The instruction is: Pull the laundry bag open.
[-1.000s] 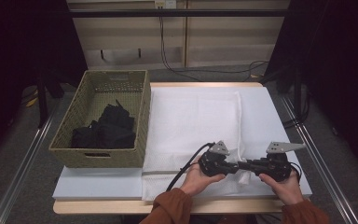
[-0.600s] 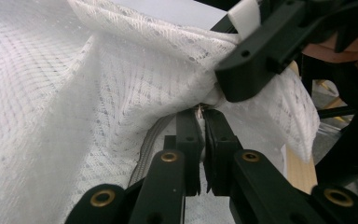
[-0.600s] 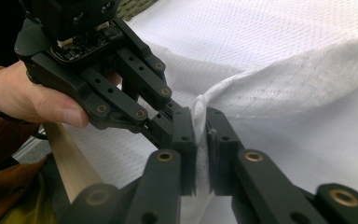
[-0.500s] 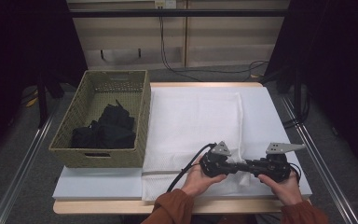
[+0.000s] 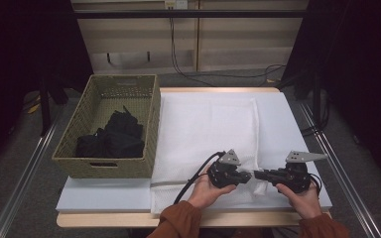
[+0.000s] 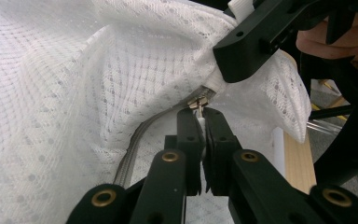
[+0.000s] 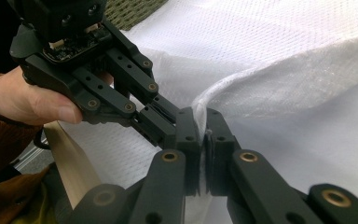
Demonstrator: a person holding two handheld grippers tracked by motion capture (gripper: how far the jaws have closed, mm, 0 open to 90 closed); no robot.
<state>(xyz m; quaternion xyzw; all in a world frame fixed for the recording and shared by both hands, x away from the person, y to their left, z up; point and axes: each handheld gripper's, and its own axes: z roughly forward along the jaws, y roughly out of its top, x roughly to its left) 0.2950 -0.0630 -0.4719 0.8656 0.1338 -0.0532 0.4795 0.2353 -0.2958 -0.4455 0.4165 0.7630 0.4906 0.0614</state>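
A white mesh laundry bag (image 5: 203,124) lies flat on the table, its zipper (image 6: 135,140) running along the near edge. My left gripper (image 5: 249,177) points right and is shut on the metal zipper pull (image 6: 198,101), shown close up in the left gripper view (image 6: 200,119). My right gripper (image 5: 258,174) points left, tip to tip with it. Its jaws (image 7: 200,119) have just closed further and pinch a raised fold of the bag's corner (image 7: 223,93). In the right gripper view, the left gripper (image 7: 163,116) meets that fold from the left.
A woven basket (image 5: 151,114) holding black clothes (image 5: 114,136) stands left of the bag. The pale table top (image 5: 99,196) ends in a wooden front edge near the hands. Cables hang by the cabinet behind the table.
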